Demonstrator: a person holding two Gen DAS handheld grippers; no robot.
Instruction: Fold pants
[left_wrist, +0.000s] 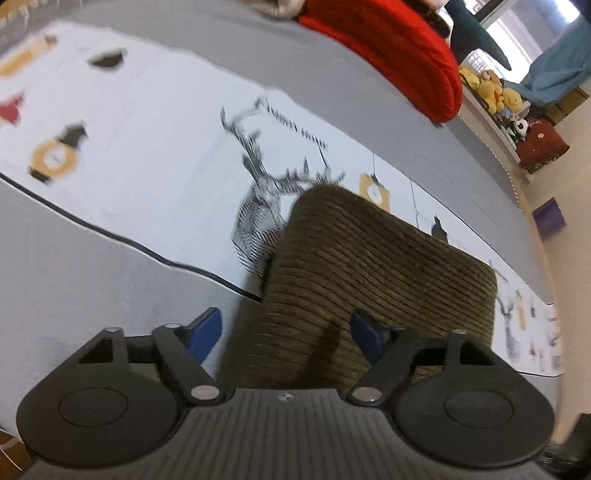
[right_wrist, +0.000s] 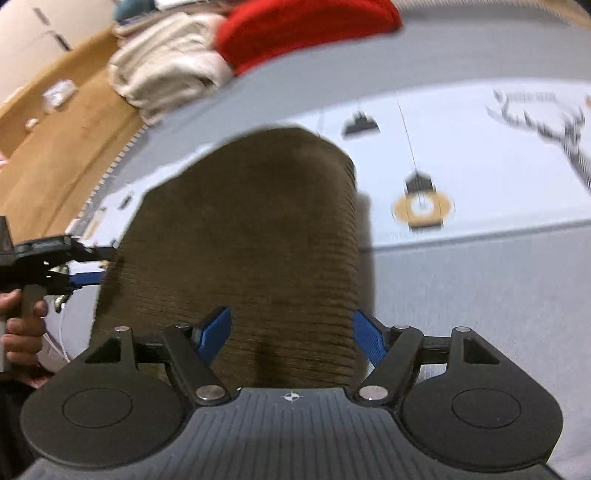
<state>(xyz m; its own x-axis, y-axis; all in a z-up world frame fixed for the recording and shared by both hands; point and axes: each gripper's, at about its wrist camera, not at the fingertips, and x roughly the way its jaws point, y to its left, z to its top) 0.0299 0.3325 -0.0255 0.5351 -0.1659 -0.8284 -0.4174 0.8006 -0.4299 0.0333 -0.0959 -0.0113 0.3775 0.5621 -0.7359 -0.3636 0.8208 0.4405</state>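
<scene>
Brown corduroy pants (left_wrist: 376, 280) folded on printed sheet (left_wrist: 147, 122); left gripper (left_wrist: 286, 332) and right gripper (right_wrist: 291, 334) both released, jaws straddling fabric.

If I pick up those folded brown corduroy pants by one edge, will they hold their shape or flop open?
The corduroy pants would probably flop: they are soft cloth lying in loose layers, with rounded folds. The thick ribbed fabric likely gives good grip, so slipping seems unlikely. Lifted by one edge, the fold may well fall open.
</scene>
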